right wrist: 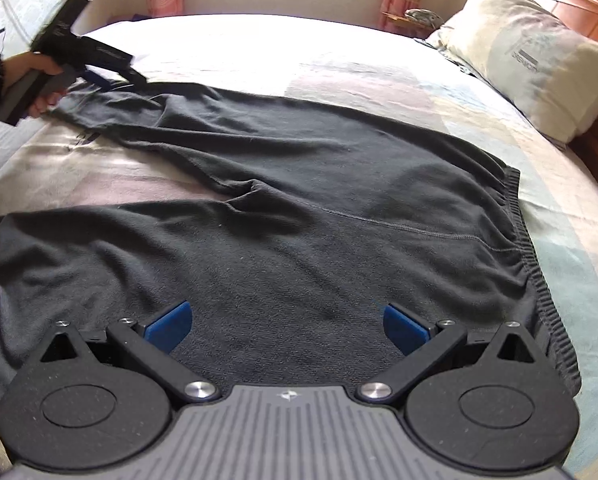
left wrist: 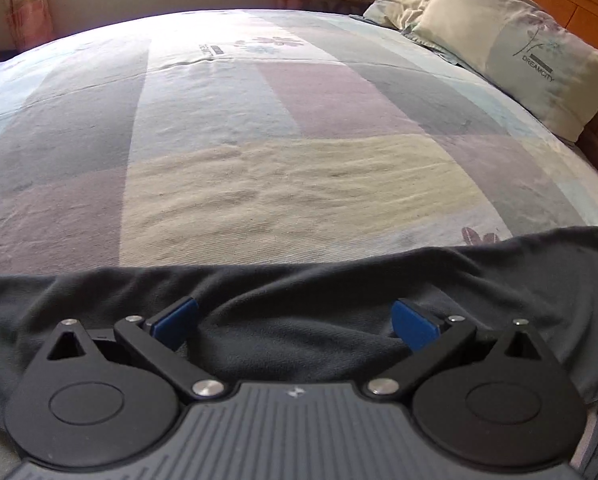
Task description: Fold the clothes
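at the far left of the right wrist view, the left gripper is seen held in a person's hand, with its blue tips down at the end of one leg of the dark grey fleece trousers. in the left wrist view its blue pads are set wide apart over a bunched fold of that dark cloth, and nothing is clamped between them. the trousers are spread flat across the pastel patchwork bedsheet, the two legs parted toward the left and the ribbed waistband lying at the right. the right gripper is held low over the near side of the trousers (close to the waistband), its jaws wide and empty. a pale printed pillow is propped against the orange-brown wooden headboard at the far right.
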`<state>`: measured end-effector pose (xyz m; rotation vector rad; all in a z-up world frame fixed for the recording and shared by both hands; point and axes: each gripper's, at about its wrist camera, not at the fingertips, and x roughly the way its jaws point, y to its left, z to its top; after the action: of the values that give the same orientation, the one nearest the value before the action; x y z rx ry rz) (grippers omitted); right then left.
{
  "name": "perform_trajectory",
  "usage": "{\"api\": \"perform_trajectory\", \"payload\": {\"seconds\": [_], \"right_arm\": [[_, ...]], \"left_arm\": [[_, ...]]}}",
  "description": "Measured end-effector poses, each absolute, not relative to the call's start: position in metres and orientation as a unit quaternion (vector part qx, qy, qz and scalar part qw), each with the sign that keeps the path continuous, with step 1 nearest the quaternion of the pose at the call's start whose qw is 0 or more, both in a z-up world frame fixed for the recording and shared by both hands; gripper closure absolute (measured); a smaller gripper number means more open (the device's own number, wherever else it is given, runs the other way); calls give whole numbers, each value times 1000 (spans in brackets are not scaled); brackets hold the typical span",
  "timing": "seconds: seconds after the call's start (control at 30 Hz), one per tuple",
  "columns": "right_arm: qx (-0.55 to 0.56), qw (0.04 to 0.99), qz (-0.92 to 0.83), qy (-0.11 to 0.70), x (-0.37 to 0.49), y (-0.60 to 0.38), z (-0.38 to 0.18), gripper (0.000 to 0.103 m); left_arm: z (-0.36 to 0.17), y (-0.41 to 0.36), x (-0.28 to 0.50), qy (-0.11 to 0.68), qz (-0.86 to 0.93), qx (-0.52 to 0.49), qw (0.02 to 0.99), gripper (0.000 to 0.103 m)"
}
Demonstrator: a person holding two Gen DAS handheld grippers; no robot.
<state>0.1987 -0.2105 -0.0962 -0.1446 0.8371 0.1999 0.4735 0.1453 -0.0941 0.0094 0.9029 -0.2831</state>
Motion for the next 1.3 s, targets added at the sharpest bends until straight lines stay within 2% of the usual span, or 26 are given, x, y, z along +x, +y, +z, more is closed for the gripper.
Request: {"api": "perform_trajectory", "payload": {"seconds": [0.47, 0.73, 0.9, 1.1, 1.3], "right_arm": [[-82, 921, 119, 363, 163, -236, -76, 0], [-18, 914, 85, 396, 183, -284, -96, 0], [-5, 906, 91, 414, 187, -299, -121, 0], [-5, 904, 94, 416, 188, -299, -122, 0], [-7, 903, 97, 418, 189, -300, -122, 0]], "left_arm": [[-21, 58, 353, 464, -201, 93, 858, 1], [-5, 4, 250, 493, -231, 144, 827, 1], [-26, -22, 209, 488, -245, 147, 825, 1], [-56, -50, 178, 471, -234, 138, 839, 1], [-93, -53, 174, 497, -197, 49, 844, 1]]}}
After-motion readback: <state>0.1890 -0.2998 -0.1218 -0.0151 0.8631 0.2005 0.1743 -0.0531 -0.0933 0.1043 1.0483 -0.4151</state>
